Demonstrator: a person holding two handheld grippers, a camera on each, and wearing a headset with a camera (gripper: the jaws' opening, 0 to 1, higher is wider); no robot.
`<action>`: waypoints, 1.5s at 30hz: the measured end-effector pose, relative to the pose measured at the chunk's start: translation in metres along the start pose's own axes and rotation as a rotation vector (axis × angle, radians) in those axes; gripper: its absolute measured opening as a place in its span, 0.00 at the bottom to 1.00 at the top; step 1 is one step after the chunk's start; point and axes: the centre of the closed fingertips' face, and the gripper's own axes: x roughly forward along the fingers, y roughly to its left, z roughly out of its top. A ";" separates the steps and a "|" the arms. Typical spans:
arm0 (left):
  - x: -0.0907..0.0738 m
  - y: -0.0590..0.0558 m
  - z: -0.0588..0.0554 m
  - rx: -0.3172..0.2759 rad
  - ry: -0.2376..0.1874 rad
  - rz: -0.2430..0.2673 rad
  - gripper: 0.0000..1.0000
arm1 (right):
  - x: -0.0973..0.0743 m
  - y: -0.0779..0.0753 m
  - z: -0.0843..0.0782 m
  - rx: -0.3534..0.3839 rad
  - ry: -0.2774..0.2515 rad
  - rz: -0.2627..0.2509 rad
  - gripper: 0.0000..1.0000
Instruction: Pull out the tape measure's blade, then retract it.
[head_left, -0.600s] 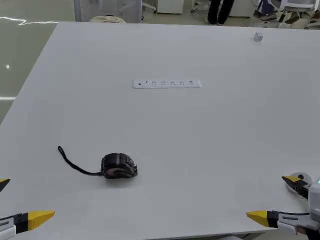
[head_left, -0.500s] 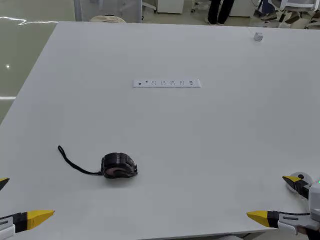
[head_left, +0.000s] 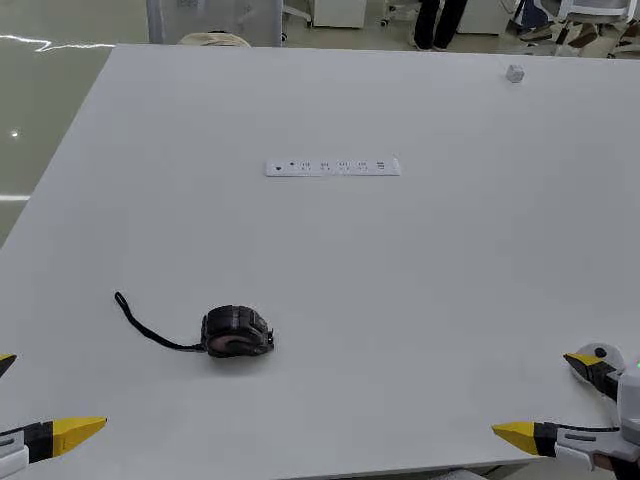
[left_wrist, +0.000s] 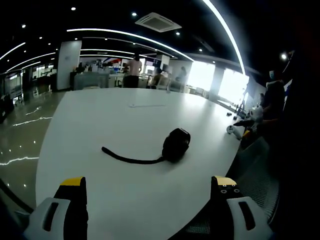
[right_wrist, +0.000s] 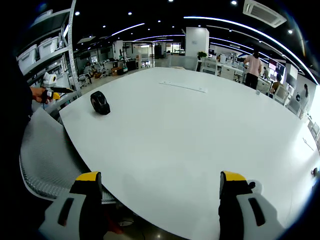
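Note:
A black tape measure (head_left: 237, 332) lies on the white table (head_left: 400, 260) at the front left, its blade in and its black wrist strap (head_left: 140, 320) trailing left. My left gripper (head_left: 40, 398) hovers open at the front left edge, short of the tape measure (left_wrist: 176, 144), with its jaws (left_wrist: 148, 182) wide apart and nothing between them. My right gripper (head_left: 548, 395) is open at the front right edge, far from the tape measure (right_wrist: 100, 102), and its jaws (right_wrist: 160, 176) hold nothing.
A white power strip (head_left: 332, 167) lies flat mid-table. A small grey object (head_left: 515, 73) sits at the far right. A small white round thing (head_left: 602, 352) rests by the right gripper. A person (head_left: 440, 25) stands beyond the far edge.

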 end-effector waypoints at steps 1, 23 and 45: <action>0.000 0.000 0.000 0.000 0.001 -0.001 1.00 | 0.000 -0.001 0.000 -0.001 0.002 -0.001 1.00; 0.036 -0.028 0.062 0.115 -0.057 -0.092 1.00 | 0.024 0.015 0.060 -0.119 -0.033 0.094 1.00; 0.094 -0.037 0.083 0.427 0.194 -0.326 1.00 | 0.075 0.044 0.108 -0.250 -0.029 0.294 0.95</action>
